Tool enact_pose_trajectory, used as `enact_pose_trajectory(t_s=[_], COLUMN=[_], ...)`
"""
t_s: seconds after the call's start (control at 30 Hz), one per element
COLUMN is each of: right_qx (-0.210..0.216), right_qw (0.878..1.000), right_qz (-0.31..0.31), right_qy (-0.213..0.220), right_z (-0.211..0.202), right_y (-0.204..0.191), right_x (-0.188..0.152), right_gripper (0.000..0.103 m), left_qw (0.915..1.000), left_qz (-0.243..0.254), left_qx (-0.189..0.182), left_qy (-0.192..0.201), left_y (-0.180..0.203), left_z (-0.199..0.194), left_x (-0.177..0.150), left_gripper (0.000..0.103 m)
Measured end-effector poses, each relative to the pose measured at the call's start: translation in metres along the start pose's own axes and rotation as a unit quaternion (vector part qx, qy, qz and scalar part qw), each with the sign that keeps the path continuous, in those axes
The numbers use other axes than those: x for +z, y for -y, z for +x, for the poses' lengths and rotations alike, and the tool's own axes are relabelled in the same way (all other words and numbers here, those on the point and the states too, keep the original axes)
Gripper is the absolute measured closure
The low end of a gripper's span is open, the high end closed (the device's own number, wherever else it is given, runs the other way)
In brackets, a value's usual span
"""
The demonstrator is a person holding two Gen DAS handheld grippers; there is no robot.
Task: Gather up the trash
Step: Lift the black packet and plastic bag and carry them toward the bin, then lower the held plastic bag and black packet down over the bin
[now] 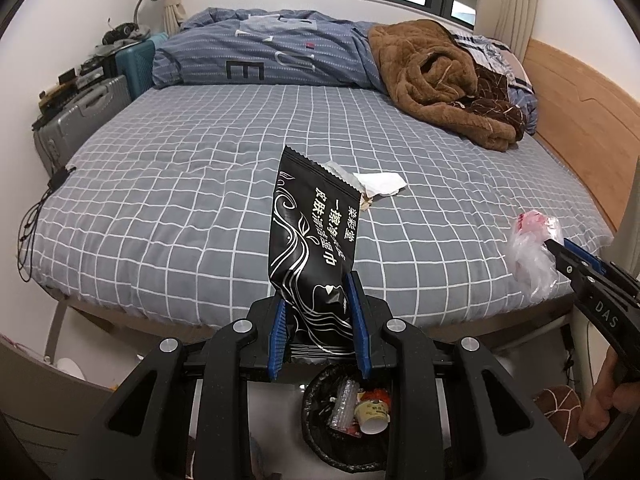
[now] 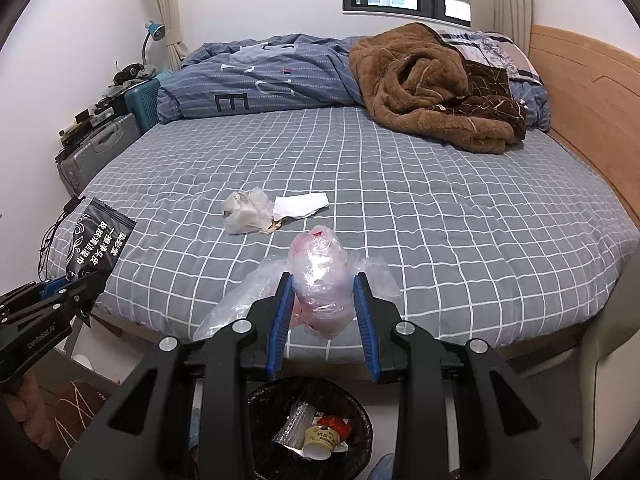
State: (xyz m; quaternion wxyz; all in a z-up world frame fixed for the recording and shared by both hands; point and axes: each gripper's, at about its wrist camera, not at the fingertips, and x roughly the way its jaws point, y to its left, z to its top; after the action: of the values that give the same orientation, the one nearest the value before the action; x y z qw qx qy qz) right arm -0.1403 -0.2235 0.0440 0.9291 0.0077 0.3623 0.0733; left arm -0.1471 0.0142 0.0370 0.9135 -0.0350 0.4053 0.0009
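Trash was split three ways: some in my claws, some left on the bed (image 2: 400,200), some already in the bin. Bed: grey sheet with white grid, filled most of both views. Folded blue striped duvet (image 2: 256,80) lay along its far side, brown fleece blanket (image 2: 424,92) heaped at the far right by the wooden headboard (image 2: 584,92). Suitcases (image 1: 80,116) stood against the far-left wall. Black-lined bin (image 2: 256,404) sat on the floor below both claws, just off the near bed edge, holding a small paper cup, bubble wrap and a red scrap. My left gripper (image 1: 318,320) was clamped on the lower end of a black wet-wipe packet (image 1: 312,232), packet upright, tilted slightly. My right gripper (image 2: 324,308) pinched a crumpled clear plastic bag (image 2: 320,276) with pink showing inside; loose film spilled out both sides of the pads. Mid-bed, well apart from both claws: a wadded white plastic wrapper (image 2: 246,210) touching a flat white paper scrap (image 2: 300,204), a small tan bit between them.
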Motion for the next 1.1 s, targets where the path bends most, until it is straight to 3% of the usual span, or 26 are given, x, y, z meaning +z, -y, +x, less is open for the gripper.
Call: enact_pose_trajectory(t_s=[0.63,1.1], right_qx=[-0.008,-0.010], right_qw=[1.000,0.997], right_qz=[0.009,0.009], right_qy=[-0.008,-0.075], right_z=[-0.037,-0.002], right_y=[0.000,-0.005], right_x=[-0.041,-0.107], right_gripper=[0.073,0.073], left_qw=[0.9996,0.9961], left_qz=[-0.011,0.009], left_qx=[-0.009,-0.006], left_qy=[-0.026,-0.087], left_y=[-0.007,0.000], left_z=[-0.014,0.022], left_x=[-0.047,-0.107], left_gripper=[0.076,0.076])
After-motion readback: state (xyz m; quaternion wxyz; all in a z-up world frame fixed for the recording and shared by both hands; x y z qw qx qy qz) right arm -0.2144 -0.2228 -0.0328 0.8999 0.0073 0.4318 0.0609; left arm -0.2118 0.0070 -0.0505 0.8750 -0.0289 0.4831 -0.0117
